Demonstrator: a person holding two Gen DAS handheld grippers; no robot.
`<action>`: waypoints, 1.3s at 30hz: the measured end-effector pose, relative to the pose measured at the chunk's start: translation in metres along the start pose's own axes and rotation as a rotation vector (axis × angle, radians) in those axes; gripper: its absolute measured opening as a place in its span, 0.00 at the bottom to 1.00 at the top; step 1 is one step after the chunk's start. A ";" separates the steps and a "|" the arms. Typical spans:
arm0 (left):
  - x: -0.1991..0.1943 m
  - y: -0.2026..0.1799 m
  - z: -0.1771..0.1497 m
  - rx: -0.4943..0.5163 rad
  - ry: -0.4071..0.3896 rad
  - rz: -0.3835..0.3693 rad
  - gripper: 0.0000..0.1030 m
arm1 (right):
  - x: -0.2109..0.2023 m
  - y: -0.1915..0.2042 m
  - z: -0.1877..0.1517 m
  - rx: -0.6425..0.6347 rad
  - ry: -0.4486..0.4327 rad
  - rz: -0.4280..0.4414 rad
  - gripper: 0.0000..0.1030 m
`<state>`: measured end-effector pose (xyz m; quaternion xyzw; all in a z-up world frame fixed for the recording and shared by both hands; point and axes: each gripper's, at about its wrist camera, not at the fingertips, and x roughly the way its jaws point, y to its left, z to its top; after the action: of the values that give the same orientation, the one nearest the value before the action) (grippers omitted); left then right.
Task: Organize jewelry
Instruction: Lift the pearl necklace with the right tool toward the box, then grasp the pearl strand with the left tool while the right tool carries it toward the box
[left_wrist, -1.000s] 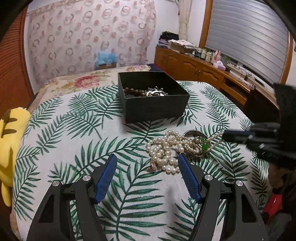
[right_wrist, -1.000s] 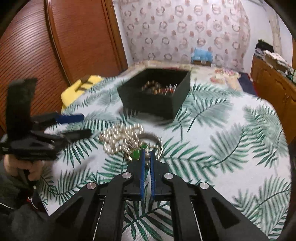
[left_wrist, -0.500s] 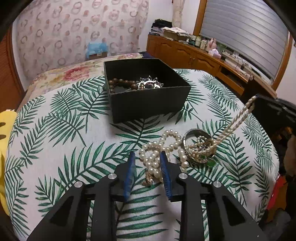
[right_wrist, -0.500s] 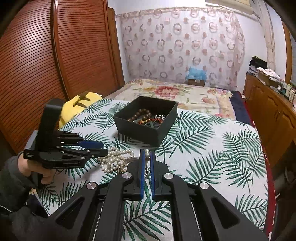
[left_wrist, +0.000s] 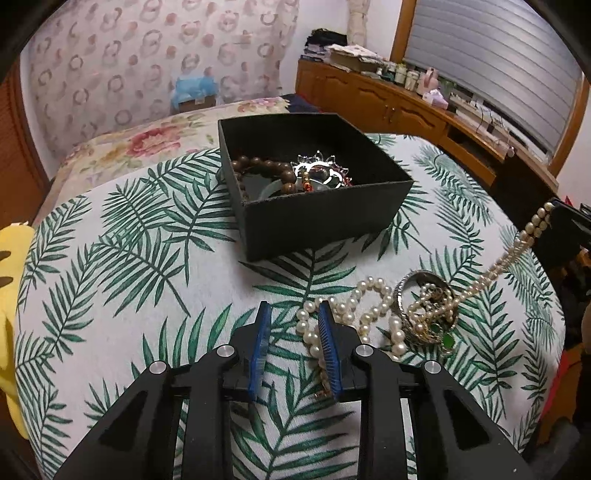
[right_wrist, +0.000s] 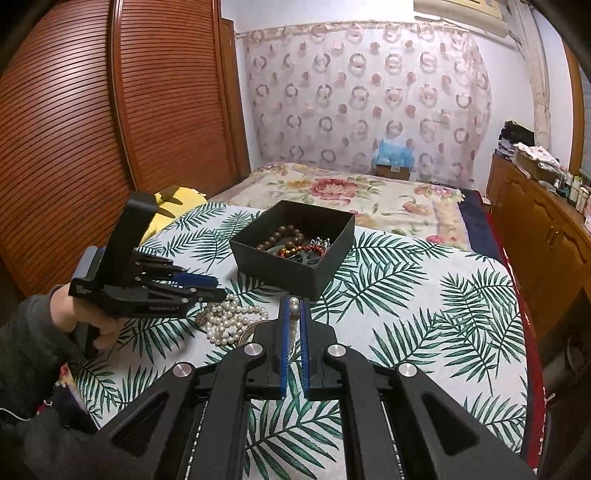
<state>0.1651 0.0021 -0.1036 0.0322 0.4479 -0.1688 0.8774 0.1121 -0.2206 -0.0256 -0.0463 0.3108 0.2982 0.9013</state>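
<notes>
A pearl necklace (left_wrist: 373, 295) lies in a tangle on the leaf-print cloth with a silver bangle (left_wrist: 424, 306) and a green-stone piece (left_wrist: 445, 338). My right gripper (right_wrist: 293, 304) is shut on one end of the pearl strand (right_wrist: 293, 314) and holds it raised; the strand runs taut up to the right in the left wrist view (left_wrist: 517, 251). My left gripper (left_wrist: 293, 314) is partly closed, low over the left end of the pearl pile, with some pearls between its fingers but not pinched. A black box (left_wrist: 314, 177) behind holds a brown bead bracelet (left_wrist: 258, 164) and a silver brooch (left_wrist: 321, 170).
The black box (right_wrist: 295, 247) stands in the middle of the table (right_wrist: 424, 314). A yellow plush (left_wrist: 11, 295) lies at the left edge. A bed with floral cover (right_wrist: 351, 192) is behind, a wooden cabinet (right_wrist: 546, 236) to the right, a slatted wardrobe (right_wrist: 92, 129) to the left.
My right gripper has lifted with the pearl strand, pulling it taut off the pile. My left gripper has narrowed from wide open and moved in over the pearls.
</notes>
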 end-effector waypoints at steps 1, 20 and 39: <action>0.003 -0.001 0.001 0.008 0.010 0.001 0.23 | 0.001 0.001 0.000 0.000 0.001 0.001 0.06; -0.031 -0.007 0.018 0.013 -0.107 0.038 0.06 | -0.006 0.000 0.027 -0.027 -0.032 0.022 0.06; -0.123 -0.041 0.066 0.049 -0.325 0.000 0.06 | -0.041 0.009 0.088 -0.089 -0.161 0.033 0.06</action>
<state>0.1359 -0.0173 0.0375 0.0260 0.2955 -0.1827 0.9373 0.1276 -0.2107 0.0699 -0.0569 0.2244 0.3290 0.9155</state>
